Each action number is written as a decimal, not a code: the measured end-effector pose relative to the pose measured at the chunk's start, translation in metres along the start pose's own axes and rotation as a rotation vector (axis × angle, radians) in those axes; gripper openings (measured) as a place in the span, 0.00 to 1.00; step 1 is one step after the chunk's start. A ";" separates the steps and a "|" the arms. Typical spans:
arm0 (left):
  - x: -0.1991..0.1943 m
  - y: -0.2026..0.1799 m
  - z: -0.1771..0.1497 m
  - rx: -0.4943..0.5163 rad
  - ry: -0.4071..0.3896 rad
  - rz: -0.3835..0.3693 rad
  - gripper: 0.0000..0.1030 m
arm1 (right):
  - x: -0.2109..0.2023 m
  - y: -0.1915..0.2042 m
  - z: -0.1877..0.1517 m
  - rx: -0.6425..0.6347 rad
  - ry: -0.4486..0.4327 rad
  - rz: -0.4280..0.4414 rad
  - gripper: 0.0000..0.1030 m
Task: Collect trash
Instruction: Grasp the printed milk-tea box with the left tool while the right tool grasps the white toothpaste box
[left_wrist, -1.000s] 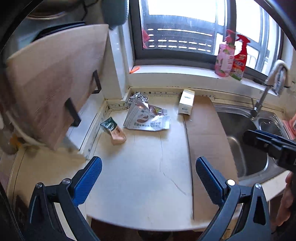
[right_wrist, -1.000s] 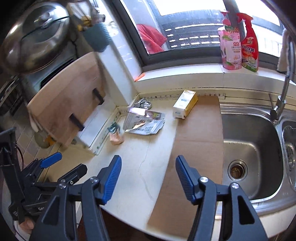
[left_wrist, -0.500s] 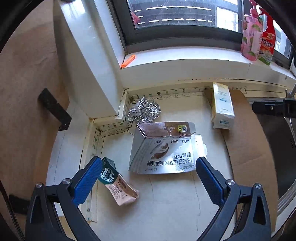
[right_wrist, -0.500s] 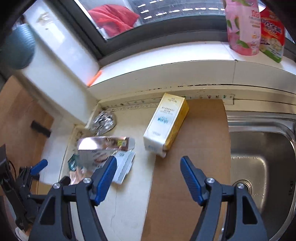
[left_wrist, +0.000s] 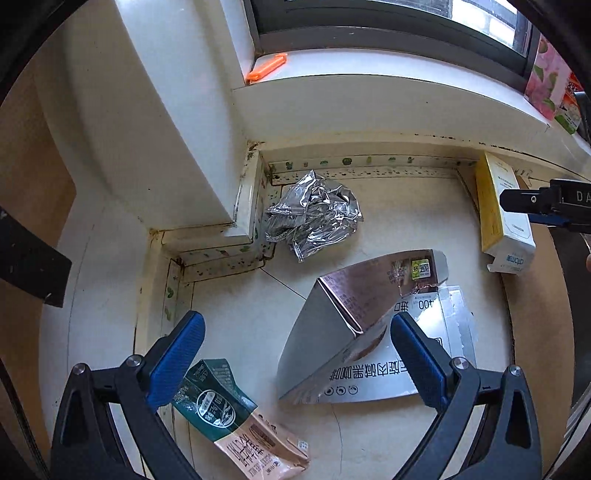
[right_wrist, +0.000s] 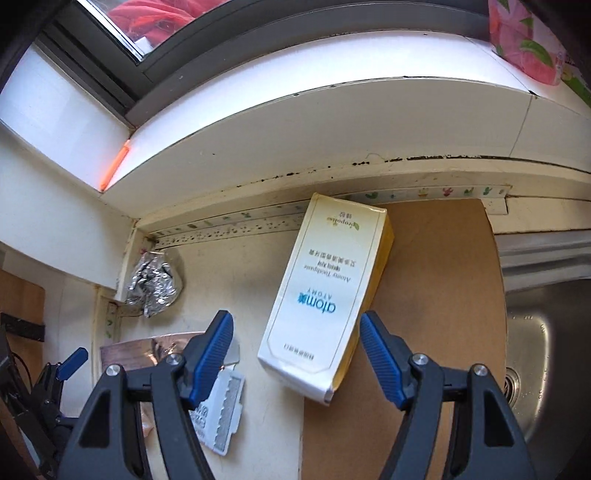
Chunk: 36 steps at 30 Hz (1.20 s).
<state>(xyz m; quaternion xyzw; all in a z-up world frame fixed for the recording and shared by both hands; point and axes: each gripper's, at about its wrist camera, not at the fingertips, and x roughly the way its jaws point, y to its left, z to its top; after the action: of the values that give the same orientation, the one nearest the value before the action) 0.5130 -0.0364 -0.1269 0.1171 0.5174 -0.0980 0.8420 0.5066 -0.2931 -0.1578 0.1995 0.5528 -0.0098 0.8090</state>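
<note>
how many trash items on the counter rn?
4. Crumpled foil in the back corner; flattened silver carton mid-counter; green-and-tan pouch front left by the left claw; toothpaste box ahead of the right claw. More may be hidden.

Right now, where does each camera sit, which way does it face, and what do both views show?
Left wrist: on the open left gripper, above the flattened silver carton and the green snack pouch.
Right wrist: on the open right gripper, facing the yellow-white toothpaste box under the windowsill.
Shared: crumpled foil, the box, the carton.
</note>
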 end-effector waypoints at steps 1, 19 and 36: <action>0.003 0.002 0.001 -0.003 0.002 -0.011 0.96 | 0.003 0.000 0.002 -0.003 0.003 -0.008 0.69; 0.034 -0.009 -0.002 -0.017 0.037 -0.194 0.43 | 0.038 0.002 -0.001 0.002 0.048 -0.070 0.69; -0.014 -0.033 -0.024 -0.028 -0.005 -0.037 0.33 | 0.010 0.014 -0.030 -0.096 -0.041 -0.042 0.51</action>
<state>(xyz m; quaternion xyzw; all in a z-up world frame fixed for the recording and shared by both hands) 0.4764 -0.0603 -0.1280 0.0955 0.5189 -0.1063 0.8428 0.4869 -0.2682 -0.1720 0.1484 0.5402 -0.0044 0.8283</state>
